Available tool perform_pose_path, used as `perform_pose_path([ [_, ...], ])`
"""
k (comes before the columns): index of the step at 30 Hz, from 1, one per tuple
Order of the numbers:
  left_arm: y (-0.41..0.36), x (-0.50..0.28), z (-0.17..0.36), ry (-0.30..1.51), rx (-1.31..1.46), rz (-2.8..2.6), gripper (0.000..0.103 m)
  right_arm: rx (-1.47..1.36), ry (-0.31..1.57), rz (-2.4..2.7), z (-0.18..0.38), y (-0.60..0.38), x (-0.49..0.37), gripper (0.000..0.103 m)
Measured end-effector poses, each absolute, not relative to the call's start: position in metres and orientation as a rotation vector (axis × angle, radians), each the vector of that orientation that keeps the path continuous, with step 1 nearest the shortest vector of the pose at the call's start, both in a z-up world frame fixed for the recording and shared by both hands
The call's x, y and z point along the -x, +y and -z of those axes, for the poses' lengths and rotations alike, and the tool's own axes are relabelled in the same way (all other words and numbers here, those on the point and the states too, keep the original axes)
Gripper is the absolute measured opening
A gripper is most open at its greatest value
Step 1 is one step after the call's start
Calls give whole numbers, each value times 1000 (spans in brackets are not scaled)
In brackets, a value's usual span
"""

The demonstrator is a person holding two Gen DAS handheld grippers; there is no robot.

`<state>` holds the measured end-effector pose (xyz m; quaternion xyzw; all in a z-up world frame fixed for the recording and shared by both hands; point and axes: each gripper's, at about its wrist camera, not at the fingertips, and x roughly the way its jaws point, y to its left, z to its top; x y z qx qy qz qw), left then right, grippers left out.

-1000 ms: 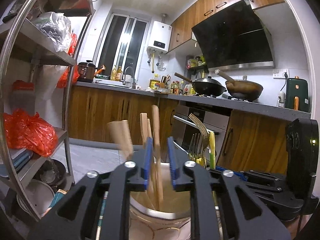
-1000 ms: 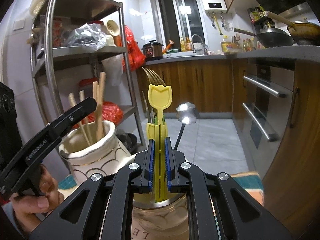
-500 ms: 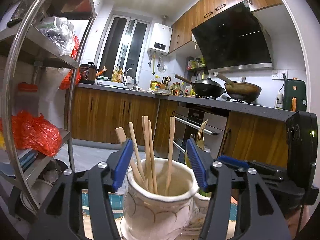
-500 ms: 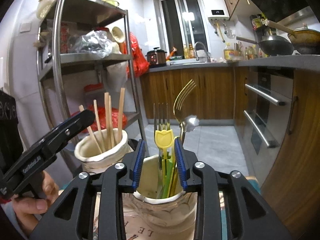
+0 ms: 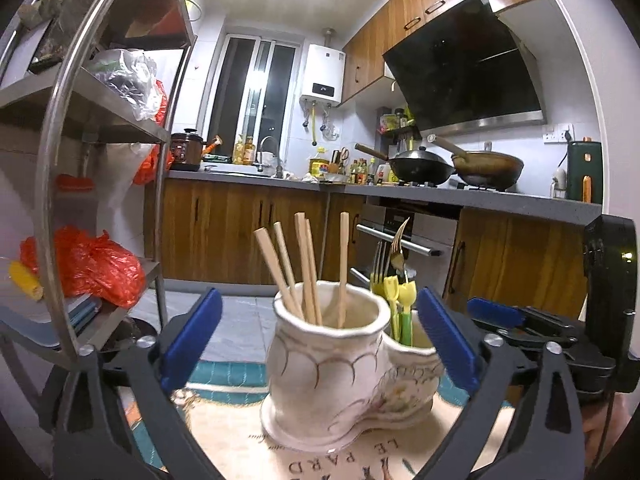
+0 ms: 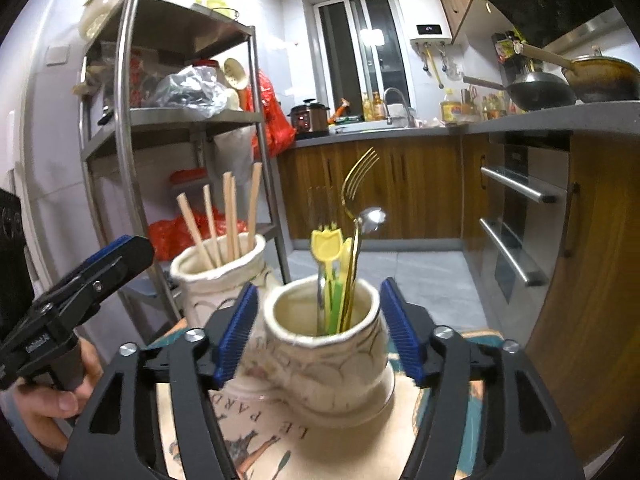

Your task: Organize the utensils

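A cream ceramic holder with two joined pots stands on a printed mat. Its left pot holds several wooden chopsticks. Its right pot holds yellow and green plastic utensils, a gold fork and a silver spoon. My left gripper is open and empty, its blue pads wide on either side of the chopstick pot. My right gripper is open and empty, its pads on either side of the cutlery pot. The chopsticks also show in the right wrist view.
A steel shelf rack with bags stands to the left. Wooden kitchen cabinets and an oven lie behind and to the right. The mat carries printed letters. The left gripper shows in the right wrist view.
Both grippers have opened wide and drawn back from the pots. The left one let go of the chopsticks and the right one let go of the yellow utensil, which now stand in the pots.
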<state>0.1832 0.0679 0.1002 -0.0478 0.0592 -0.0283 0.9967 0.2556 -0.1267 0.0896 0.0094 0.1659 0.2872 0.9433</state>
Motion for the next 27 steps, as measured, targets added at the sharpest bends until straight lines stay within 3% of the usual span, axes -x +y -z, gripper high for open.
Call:
perform_pose_path([
  [9, 76, -163, -87, 174, 122, 23, 97, 7, 308, -561, -80, -128, -226, 92],
  [27, 71, -147, -67, 175, 72, 11, 98, 50, 279, -535, -62, -129, -206, 96],
])
